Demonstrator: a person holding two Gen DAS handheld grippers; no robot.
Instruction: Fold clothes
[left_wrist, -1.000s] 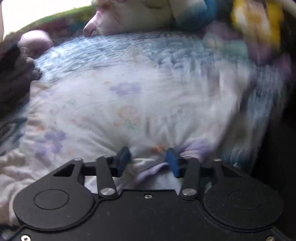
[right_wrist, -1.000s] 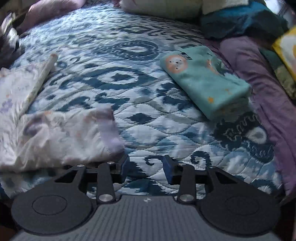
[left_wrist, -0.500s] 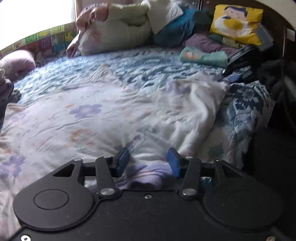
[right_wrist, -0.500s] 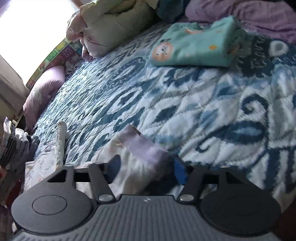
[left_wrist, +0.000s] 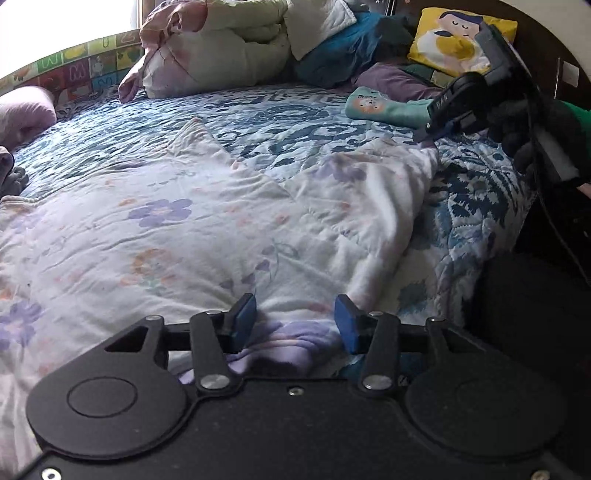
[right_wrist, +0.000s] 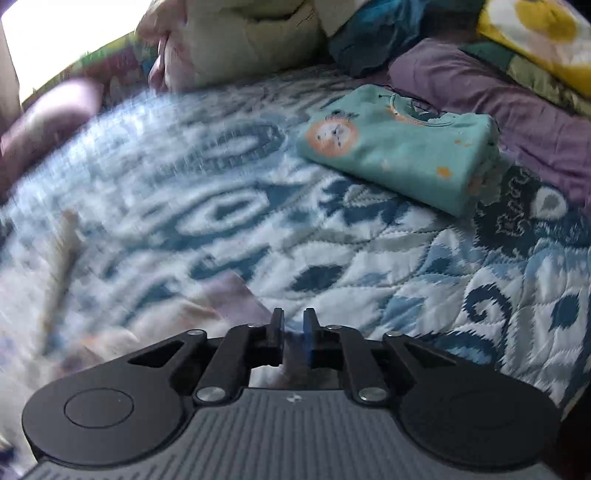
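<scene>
Jaws apart, left gripper (left_wrist: 294, 325) straddles garment (left_wrist: 192, 236) cuff.

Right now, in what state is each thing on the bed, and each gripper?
Floral garment: spread out, wrinkled, not folded.
Teal garment: folded, lying on the quilt.
Left gripper: open, lilac hem between its fingers.
Right gripper: shut on the floral garment's corner.

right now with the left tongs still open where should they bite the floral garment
Judging by its pose, the lavender cuff of the floral garment is the best bite: it bunches directly between the open left tongs. Come straight ahead from the near bed edge and low. The right tongs look shut on the other cuff, so both ends lift together.
</scene>
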